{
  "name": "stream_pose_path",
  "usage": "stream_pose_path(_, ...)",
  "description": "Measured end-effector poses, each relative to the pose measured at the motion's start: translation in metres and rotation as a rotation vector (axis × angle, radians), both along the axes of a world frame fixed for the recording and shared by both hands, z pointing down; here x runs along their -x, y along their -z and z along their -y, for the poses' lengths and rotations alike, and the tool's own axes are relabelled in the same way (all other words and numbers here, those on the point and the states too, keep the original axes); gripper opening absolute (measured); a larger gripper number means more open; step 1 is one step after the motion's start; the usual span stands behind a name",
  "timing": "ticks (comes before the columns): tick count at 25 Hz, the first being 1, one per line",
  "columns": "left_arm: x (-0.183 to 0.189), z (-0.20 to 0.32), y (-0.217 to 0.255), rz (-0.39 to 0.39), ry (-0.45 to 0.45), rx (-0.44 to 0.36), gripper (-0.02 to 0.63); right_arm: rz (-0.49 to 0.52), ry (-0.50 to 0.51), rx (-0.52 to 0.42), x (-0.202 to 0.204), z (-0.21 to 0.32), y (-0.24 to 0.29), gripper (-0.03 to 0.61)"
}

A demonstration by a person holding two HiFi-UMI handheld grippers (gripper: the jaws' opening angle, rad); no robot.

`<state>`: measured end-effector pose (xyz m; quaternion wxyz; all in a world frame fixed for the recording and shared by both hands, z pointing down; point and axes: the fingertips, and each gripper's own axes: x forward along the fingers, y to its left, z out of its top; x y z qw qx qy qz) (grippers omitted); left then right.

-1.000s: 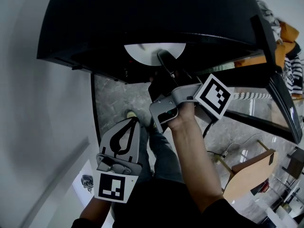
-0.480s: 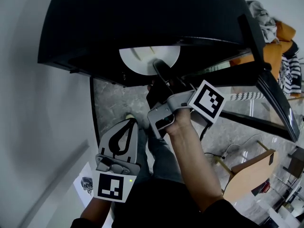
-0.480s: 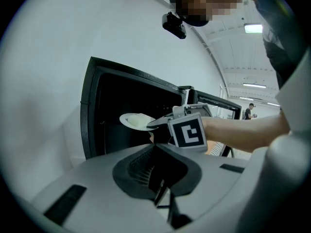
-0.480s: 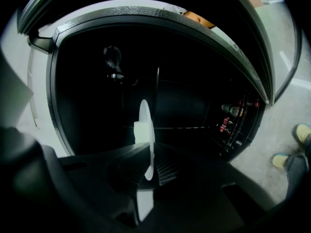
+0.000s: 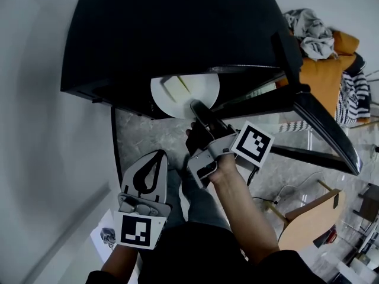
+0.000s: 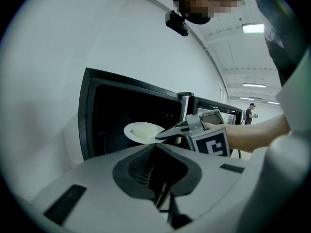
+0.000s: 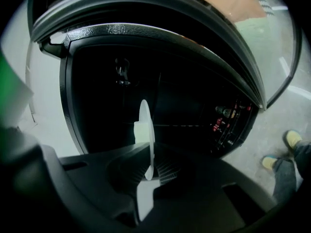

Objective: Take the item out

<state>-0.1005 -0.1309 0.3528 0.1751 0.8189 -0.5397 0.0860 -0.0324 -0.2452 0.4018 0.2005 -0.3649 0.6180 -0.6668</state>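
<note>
Leftward, held the left gripper low and idle, jaws together on nothing, well clear of the path. Needed, by judgement, to draw the white plate straight back and dead level: sat only half out of the mouth of the black oven, near rim pinched between the tight jaws of the right gripper. Reckoned tilt the chief hazard, likely to send the pale block sliding. Looked thin, round and smooth, carried that block left of centre, and had the open door standing off to the right.
</note>
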Motion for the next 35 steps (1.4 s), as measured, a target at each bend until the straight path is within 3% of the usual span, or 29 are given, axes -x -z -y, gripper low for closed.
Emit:
stream_pose_path(5, 0.003, 0.008, 0.011, 0.013, -0.004, -0.003, 0.009, -0.016, 0.016, 0.032, -0.009, -0.01, 0.003, 0.025)
stream_pose_path(10, 0.003, 0.012, 0.025, 0.056, -0.002, -0.085, 0.009, -0.021, 0.07, 0.009, -0.017, -0.022, 0.015, 0.025)
stream_pose_path(14, 0.0, 0.008, 0.035, 0.026, 0.02, -0.059, 0.009, -0.038, 0.12, 0.002, -0.023, -0.037, 0.027, 0.025)
stream_pose_path(19, 0.003, -0.001, 0.048, 0.067, 0.002, -0.094, 0.009, -0.061, 0.174, 0.0, -0.033, -0.059, 0.047, 0.025)
stream_pose_path(25, -0.023, -0.025, 0.077, 0.083, 0.01, -0.12, 0.009, -0.065, 0.268, -0.032, -0.065, -0.101, 0.082, 0.025)
stream_pose_path(35, -0.014, -0.014, 0.059, 0.055, -0.007, -0.156, 0.009, -0.091, 0.323, -0.092, -0.063, -0.101, 0.085, 0.025)
